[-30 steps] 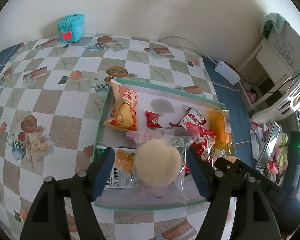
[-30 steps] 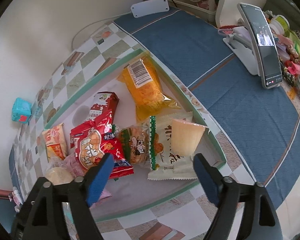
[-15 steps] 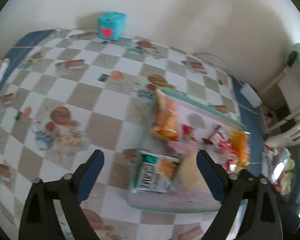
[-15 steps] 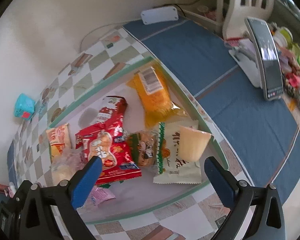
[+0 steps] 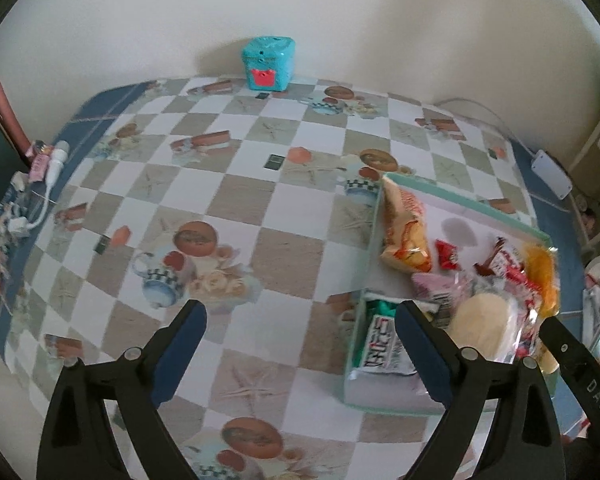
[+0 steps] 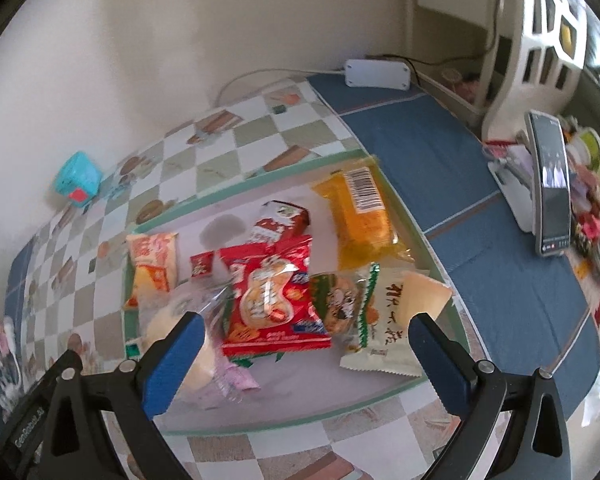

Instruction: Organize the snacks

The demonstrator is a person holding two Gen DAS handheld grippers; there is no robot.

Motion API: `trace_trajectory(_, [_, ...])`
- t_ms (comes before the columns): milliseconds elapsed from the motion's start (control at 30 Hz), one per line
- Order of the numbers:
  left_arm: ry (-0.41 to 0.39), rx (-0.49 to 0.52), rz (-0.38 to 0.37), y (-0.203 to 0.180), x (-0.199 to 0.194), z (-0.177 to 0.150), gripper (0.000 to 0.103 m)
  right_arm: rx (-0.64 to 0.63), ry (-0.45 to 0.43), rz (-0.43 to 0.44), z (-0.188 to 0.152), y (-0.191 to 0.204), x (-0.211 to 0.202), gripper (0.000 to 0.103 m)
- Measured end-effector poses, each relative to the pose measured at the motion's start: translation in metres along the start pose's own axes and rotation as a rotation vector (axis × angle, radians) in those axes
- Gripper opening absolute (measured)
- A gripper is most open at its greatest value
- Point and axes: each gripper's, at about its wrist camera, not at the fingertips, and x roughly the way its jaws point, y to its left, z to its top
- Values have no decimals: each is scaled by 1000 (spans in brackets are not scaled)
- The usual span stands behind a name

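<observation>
A shallow green-rimmed tray (image 6: 384, 396) (image 5: 376, 204) holds several snack packets: a red rice-cracker bag (image 6: 270, 296), an orange-yellow packet (image 6: 360, 216), a cream packet with green trim (image 6: 384, 320), an orange chip bag (image 5: 404, 232) and a round pale cake in clear wrap (image 5: 480, 324). My right gripper (image 6: 302, 348) hangs open above the tray's near half with nothing between its fingers. My left gripper (image 5: 298, 340) is open over the checkered tablecloth, just left of the tray, its right finger (image 5: 420, 344) overlapping the tray's near corner.
A turquoise box (image 5: 269, 63) stands at the wall. A phone on a white stand (image 6: 550, 176) sits on the blue cloth at right, with clutter behind it. A white power adapter (image 6: 376, 74) and cable lie near the wall. Small items (image 5: 40, 168) lie at the table's left edge.
My left gripper opened, let go of the round cake in the tray and swung left over the tablecloth. My right gripper opened wider and drew back from the tray.
</observation>
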Motion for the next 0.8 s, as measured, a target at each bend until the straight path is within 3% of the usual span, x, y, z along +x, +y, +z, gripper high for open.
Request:
trace_trajectory(233, [-29,66,103,13,-11,-20,95,-106,-46,10,-30,26,-20,103])
trace_trajectory(800, [-27,89,152,46,-30,-69,95,-217,-32,-19,-86,41,-36,103])
